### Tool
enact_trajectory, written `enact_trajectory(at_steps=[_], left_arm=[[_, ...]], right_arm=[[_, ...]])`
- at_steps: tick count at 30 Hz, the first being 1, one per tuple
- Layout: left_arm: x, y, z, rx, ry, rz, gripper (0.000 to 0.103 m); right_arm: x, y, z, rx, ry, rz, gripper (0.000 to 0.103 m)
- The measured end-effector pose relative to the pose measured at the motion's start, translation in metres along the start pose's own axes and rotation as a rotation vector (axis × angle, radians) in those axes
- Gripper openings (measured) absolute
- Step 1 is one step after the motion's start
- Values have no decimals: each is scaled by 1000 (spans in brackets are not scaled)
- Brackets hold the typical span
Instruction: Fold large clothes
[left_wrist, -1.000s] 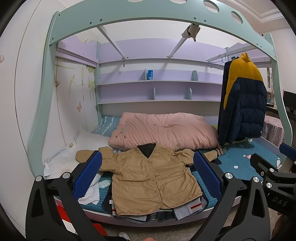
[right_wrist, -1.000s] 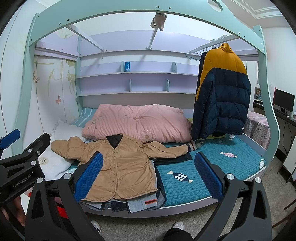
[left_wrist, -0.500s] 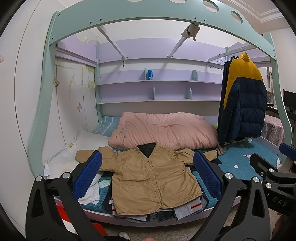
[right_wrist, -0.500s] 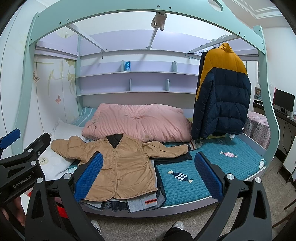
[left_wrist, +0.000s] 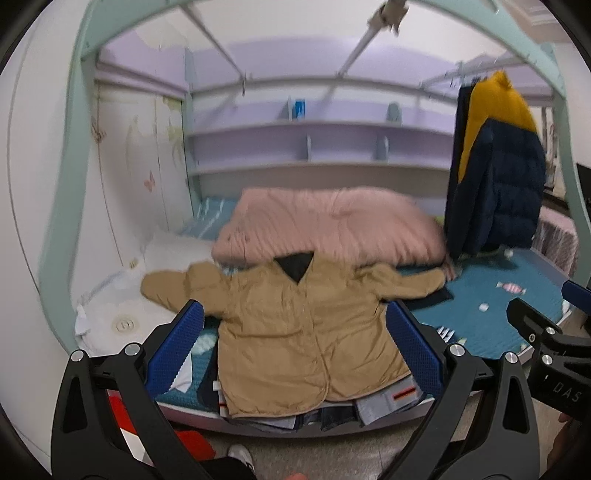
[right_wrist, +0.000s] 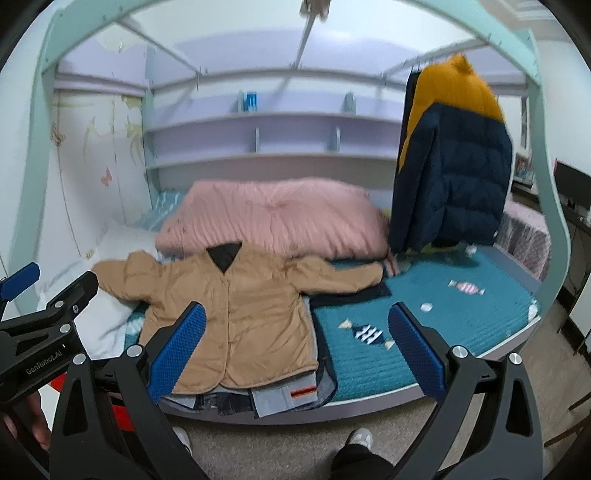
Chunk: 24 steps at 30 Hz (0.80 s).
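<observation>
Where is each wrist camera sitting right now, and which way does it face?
Left wrist: on the left gripper, open, facing the tan jacket; right gripper at right edge.
Right wrist: on the right gripper, open, facing the bed; shoes show below.
Shared: jacket, pink quilt, hanging navy-yellow coat.

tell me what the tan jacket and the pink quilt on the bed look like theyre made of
Tan jacket: seems a thin woven shell, matte, lightly padded; fine crinkles and a soft puffed hem suggest it.
Pink quilt: looks like soft stuffed cotton-type fabric, matte; it bulges thickly with stitched dimples. Blur leaves the weave unclear.
</observation>
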<state>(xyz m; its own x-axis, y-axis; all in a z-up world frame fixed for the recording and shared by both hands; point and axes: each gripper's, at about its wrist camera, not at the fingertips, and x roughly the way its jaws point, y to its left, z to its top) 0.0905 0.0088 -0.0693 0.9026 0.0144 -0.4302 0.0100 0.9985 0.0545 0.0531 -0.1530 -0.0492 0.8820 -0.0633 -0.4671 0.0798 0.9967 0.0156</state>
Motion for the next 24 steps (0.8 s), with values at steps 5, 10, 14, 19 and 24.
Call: enact_trajectory(at_steps=[5,10,14,19,24], left_arm=[[84,10,-21,-2,132,18,98],[171,29,-41,-32,270,42,98],[217,55,-47,-57,320,70,98],[261,112,-53,-134,364,141,98],[310,203,-58,-257,415,231,98]], right_arm=[[86,15,-17,-9,132,31,96],[157,38,-26,-19,218,73,96],[208,63,-26,-43,252,137,96],[261,93,-16,-79,252,218,95],[317,125,-10,-134,297,308,69]])
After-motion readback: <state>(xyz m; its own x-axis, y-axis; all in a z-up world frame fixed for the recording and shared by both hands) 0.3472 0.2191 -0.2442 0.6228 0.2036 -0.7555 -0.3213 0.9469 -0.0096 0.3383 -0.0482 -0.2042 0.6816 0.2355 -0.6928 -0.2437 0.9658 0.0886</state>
